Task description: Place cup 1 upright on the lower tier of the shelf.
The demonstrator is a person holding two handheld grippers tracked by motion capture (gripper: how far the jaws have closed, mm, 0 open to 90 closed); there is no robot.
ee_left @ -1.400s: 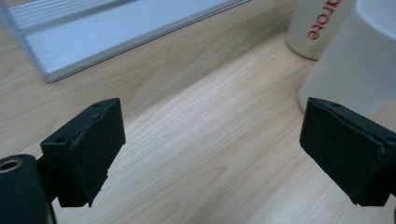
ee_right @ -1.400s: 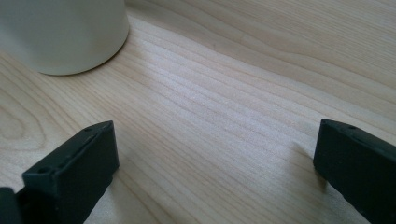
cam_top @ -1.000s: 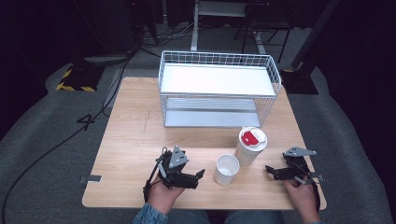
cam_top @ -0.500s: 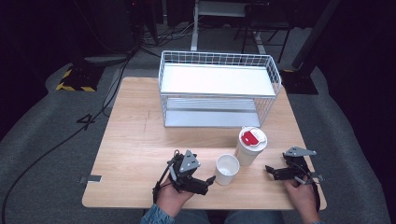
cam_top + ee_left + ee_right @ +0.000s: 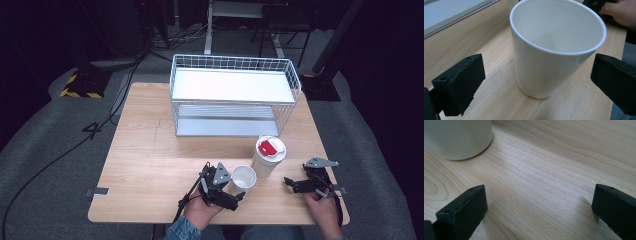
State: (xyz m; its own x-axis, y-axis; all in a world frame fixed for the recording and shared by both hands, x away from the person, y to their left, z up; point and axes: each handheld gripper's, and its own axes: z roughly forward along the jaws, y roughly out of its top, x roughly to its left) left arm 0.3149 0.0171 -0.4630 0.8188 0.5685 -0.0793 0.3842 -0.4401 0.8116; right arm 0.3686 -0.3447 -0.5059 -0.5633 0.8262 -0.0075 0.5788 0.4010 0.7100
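Pale wooden table (image 5: pixel 150 165), dark room; left gripper (image 5: pixel 239 196) fingers just spread around cup (image 5: pixel 243 177); right gripper (image 5: pixel 289 183) fingers apart.

Empty white cup (image 5: pixel 549 62) upright on wooden table (image 5: pixel 486 45), between wide-apart jaws

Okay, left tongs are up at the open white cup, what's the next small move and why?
Probably close the left tongs on the white cup. Their jaws have just been opening and now stand wide on either side of its wall without touching it, and the cup stands upright on the table.

Smooth white cup (image 5: pixel 554 50) on matt wooden table (image 5: pixel 486 50).
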